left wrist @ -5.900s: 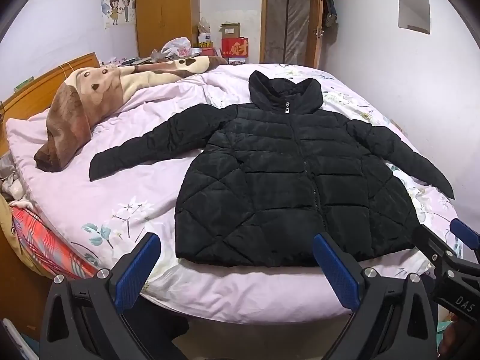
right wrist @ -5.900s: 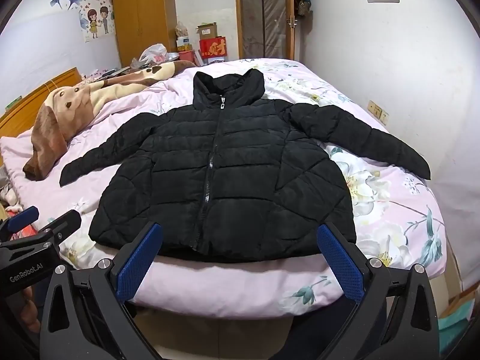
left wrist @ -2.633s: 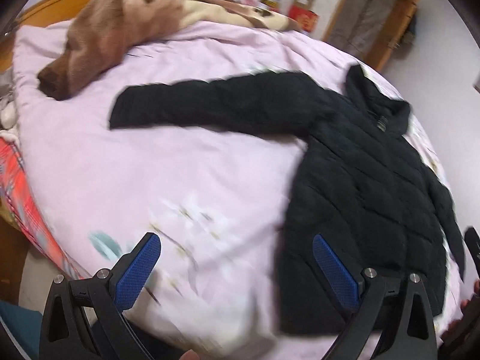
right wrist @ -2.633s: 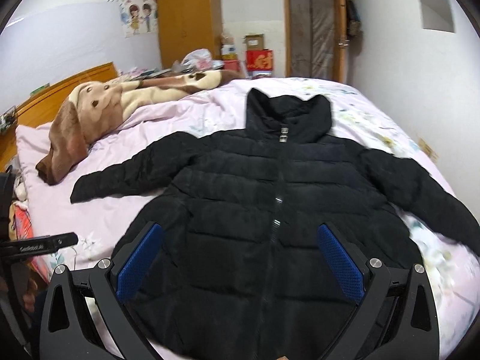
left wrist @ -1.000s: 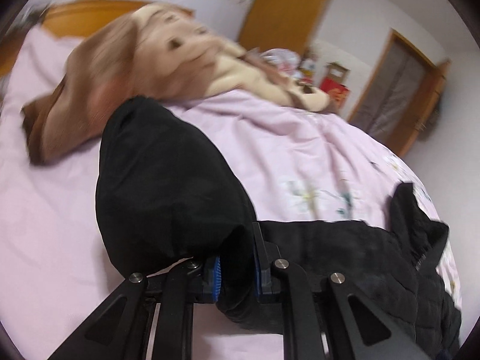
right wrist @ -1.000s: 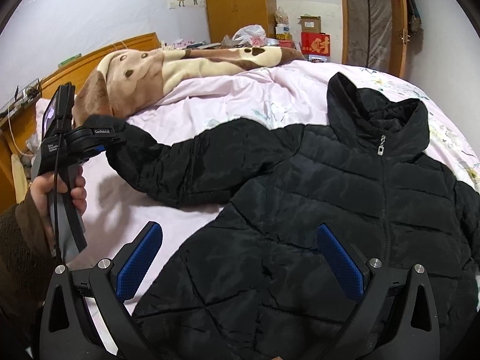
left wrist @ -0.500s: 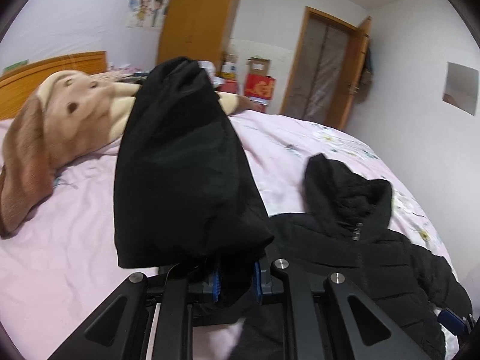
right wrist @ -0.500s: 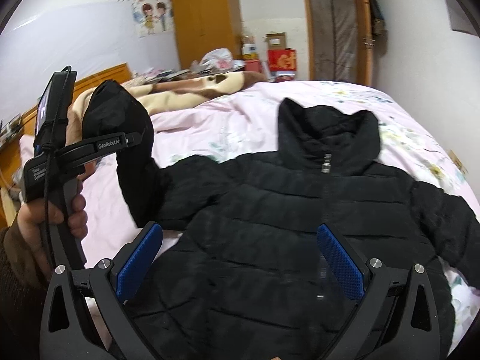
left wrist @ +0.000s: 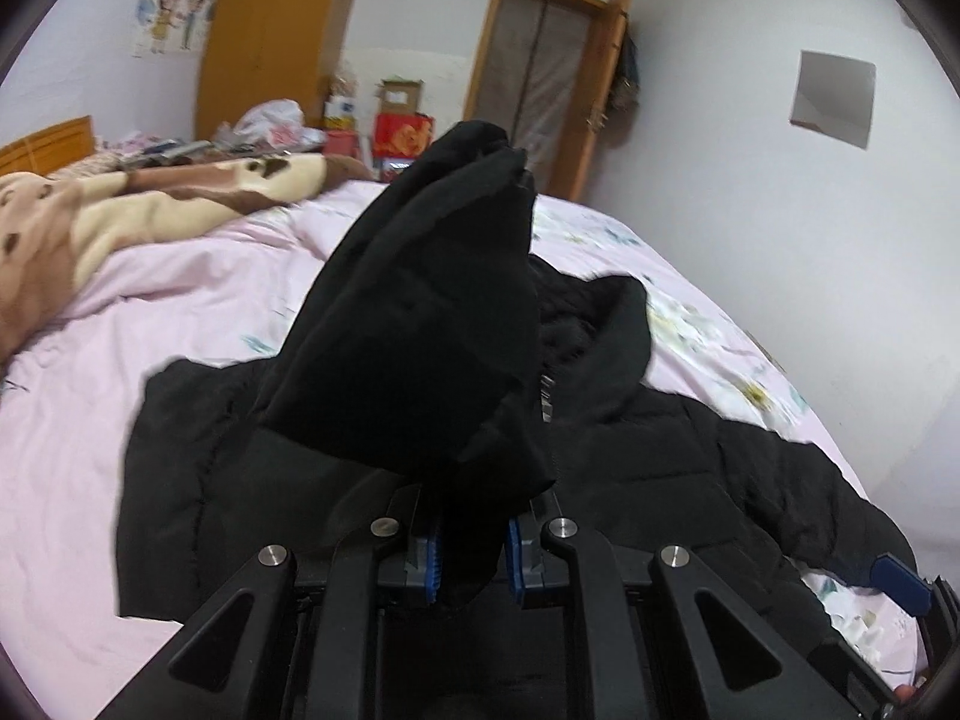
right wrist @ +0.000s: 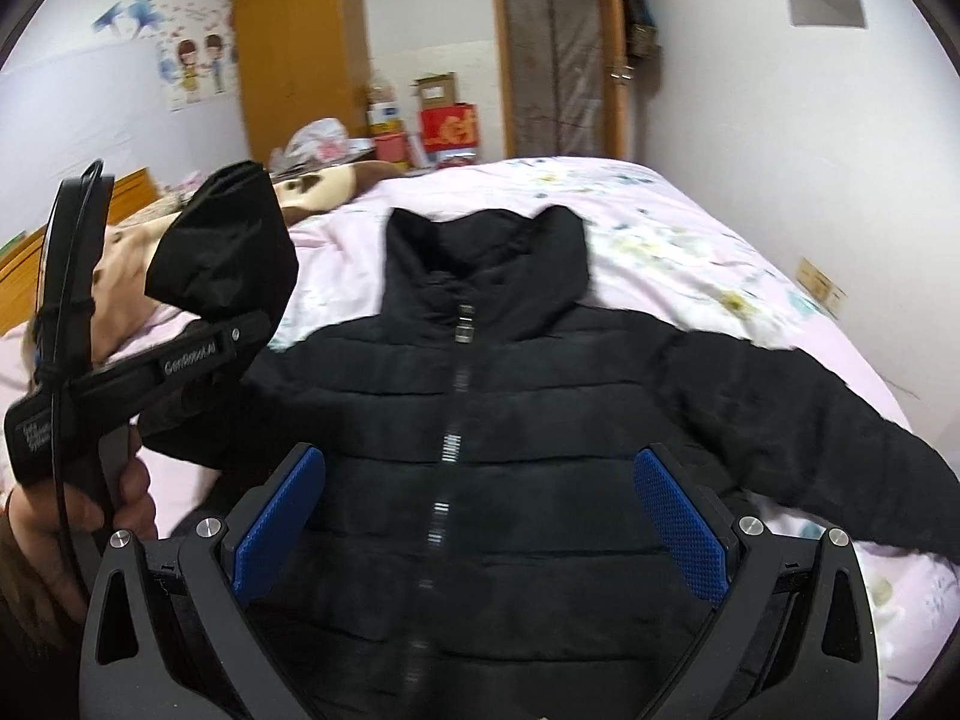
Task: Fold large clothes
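Observation:
A black quilted puffer jacket [right wrist: 492, 438] lies face up on the bed, zipper closed, collar toward the far side. My left gripper [left wrist: 471, 558] is shut on the cuff end of the jacket's left sleeve [left wrist: 420, 336], which stands lifted above the jacket's body. From the right wrist view that same gripper [right wrist: 198, 354] shows at the left, held by a hand [right wrist: 126, 498], with the sleeve end [right wrist: 228, 246] bunched above it. My right gripper [right wrist: 480, 516] hovers open over the jacket's front, nothing between its blue pads [right wrist: 681, 528]. The other sleeve [right wrist: 798, 420] lies stretched out to the right.
The bed has a pink floral sheet [left wrist: 198, 294]. A brown and cream blanket [left wrist: 120, 210] is piled near the wooden headboard [left wrist: 48, 141]. Beyond the bed stand a wardrobe [right wrist: 300, 54], stacked boxes [right wrist: 447, 120] and a door [right wrist: 558, 48]. A white wall [right wrist: 840, 150] runs along the right.
My left gripper has carried the sleeve end up and across toward the jacket's body. The right gripper has shifted closer over the jacket's front, staying open.

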Demonstrator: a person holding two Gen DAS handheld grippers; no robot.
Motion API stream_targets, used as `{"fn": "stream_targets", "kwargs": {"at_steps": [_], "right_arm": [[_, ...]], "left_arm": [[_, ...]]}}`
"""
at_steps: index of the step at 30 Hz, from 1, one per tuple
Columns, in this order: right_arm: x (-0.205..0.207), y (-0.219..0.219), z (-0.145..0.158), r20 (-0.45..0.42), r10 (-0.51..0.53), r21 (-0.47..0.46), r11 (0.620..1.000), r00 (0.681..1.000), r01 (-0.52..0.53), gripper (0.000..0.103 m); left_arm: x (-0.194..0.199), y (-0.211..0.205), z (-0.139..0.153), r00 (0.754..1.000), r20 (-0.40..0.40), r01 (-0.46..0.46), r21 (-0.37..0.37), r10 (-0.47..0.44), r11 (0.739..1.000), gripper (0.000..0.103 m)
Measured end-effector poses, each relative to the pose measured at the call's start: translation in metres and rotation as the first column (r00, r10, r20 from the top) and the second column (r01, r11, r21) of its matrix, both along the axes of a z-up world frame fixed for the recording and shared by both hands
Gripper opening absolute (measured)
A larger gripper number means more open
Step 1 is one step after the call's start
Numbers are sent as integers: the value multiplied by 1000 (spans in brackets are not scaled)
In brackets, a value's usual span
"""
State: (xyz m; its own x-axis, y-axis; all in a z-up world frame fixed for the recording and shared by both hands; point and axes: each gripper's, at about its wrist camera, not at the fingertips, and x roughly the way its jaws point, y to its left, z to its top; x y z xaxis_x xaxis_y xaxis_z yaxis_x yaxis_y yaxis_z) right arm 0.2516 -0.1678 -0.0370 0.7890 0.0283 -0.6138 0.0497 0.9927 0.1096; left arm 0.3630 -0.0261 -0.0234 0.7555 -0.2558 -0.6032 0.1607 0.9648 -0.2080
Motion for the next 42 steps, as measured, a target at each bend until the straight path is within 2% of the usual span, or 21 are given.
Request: {"fn": "stream_targets", "kwargs": {"at_steps": [6,9,12,16,18,22,23,25,26,27,30,33,39,42], "right_arm": [[-4,-32,-14,-25,-73,16,997,997,74,102],[-3,-42,-21,-39,-94,13,995,995,95,102],[-5,-51,-27,-47,-111,7,994,993,111,102],[-4,-66,-35,-66,-140,10,990,988,141,102],[-2,-72,-40,-77,-149,8,989,986,150,102],[4,-79,-50,-101,-163,7,986,981,165,102],[5,-80,-52,-108,-166,15,986,980,169,102],[7,-83,-56,-119,-169,26,985,978,173,102],[8,-82,-57,-121,-170,29,984,978,174,102],[9,-82,-58,-124,-169,30,984,978,174,102],[13,-81,-59,-128,-167,30,985,978,172,102],[19,-80,-58,-124,-164,32,985,979,169,102],[40,-82,-57,-118,-160,55,984,980,167,102],[62,-75,-70,-155,-110,57,991,982,121,102]], "left_arm": [[-2,-55,-28,993,-47,106,-3,-106,994,16],[1,-83,-43,990,-64,130,40,-127,991,16],[6,-95,-53,985,-89,147,14,-145,989,16],[10,-115,-68,976,-107,194,35,-189,980,16],[11,-123,-77,975,-121,193,53,-186,980,16],[16,-125,-95,970,-158,191,40,-183,981,19],[15,-124,-95,971,-155,189,47,-179,981,25],[15,-122,-95,970,-145,203,35,-196,979,46],[15,-120,-94,966,-143,219,5,-216,976,68],[12,-119,-92,963,-131,237,-18,-237,971,82],[6,-113,-83,965,-101,243,-11,-243,970,84],[3,-97,-72,959,-119,251,-64,-257,966,84],[-11,-29,-37,980,-68,180,-72,-185,981,88],[-3,2,-38,992,-85,90,-9,-90,996,89]]}}
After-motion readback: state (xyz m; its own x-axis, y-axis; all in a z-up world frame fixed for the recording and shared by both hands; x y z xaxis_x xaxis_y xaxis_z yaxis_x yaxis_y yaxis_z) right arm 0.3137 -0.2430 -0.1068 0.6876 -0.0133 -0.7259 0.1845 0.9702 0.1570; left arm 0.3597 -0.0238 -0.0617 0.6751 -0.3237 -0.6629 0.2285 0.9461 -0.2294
